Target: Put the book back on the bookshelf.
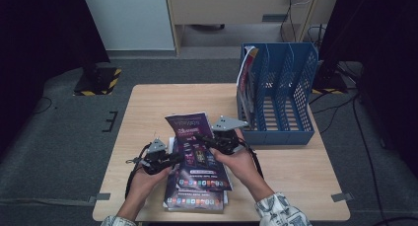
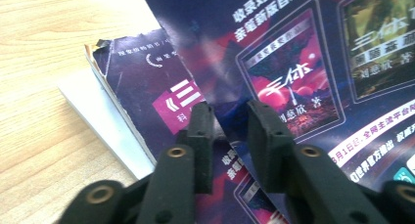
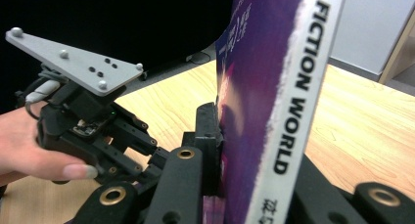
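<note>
Clamped on the spine edge of a purple magazine, my right gripper has its black jaws pressed to both covers; in the right gripper view the white spine lettering "FICTION WORLD" runs up between them. That magazine is lifted and tilted above the stack of magazines that lies on the wooden table, near its front edge.

On my left gripper the jaws stand a little apart, with a narrow gap between the pads. In the left gripper view the held magazine's lower edge sits right at that gap, over the stack's top cover, but I cannot tell whether the pads pinch the page. The left gripper is just beside the stack's left side, its grey plate on top, and my left hand is behind it.

Behind the stack and to its right stands a blue file rack, with one magazine upright in its leftmost compartment. The lifted magazine's top corner is near the rack's front left corner, not touching it.
</note>
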Demonstrator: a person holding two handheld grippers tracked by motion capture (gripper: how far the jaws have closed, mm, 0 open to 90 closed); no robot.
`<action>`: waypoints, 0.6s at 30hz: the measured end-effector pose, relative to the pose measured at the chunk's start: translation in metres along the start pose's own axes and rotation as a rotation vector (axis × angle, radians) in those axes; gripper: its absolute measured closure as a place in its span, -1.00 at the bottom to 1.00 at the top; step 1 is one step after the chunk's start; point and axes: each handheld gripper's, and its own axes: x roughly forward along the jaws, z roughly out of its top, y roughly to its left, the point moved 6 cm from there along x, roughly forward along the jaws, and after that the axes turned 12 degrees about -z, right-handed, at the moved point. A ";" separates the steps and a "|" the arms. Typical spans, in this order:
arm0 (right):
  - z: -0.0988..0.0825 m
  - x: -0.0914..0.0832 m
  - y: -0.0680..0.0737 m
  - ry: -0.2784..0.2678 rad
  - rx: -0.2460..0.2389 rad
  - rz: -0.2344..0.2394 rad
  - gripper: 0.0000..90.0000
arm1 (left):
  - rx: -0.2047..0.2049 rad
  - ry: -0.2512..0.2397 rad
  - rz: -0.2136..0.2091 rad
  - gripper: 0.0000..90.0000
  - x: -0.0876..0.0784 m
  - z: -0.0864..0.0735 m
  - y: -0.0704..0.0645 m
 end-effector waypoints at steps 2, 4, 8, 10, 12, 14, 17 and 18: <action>0.000 -0.001 0.000 -0.005 0.001 -0.002 0.80 | -0.002 0.000 -0.001 0.68 0.000 0.000 0.000; 0.000 -0.001 -0.001 -0.004 0.002 -0.002 0.80 | 0.004 0.001 0.006 0.72 0.000 0.001 0.000; 0.000 -0.001 -0.003 -0.005 0.007 -0.006 0.80 | 0.001 -0.003 0.011 0.81 -0.001 0.002 0.001; 0.000 -0.002 -0.003 -0.009 0.005 -0.005 0.80 | 0.005 -0.002 0.016 0.83 -0.001 0.003 0.001; 0.001 -0.002 -0.003 -0.014 0.002 -0.008 0.80 | 0.011 -0.004 0.024 0.84 -0.002 0.004 0.000; 0.002 -0.003 -0.004 -0.016 0.004 -0.010 0.80 | 0.016 -0.004 0.026 0.86 -0.002 0.005 0.000; 0.003 -0.004 -0.005 -0.022 0.006 -0.008 0.80 | 0.026 -0.014 0.040 0.87 -0.002 0.008 0.000; 0.003 -0.004 -0.005 -0.022 0.008 -0.009 0.80 | 0.027 -0.014 0.042 0.87 -0.002 0.009 0.000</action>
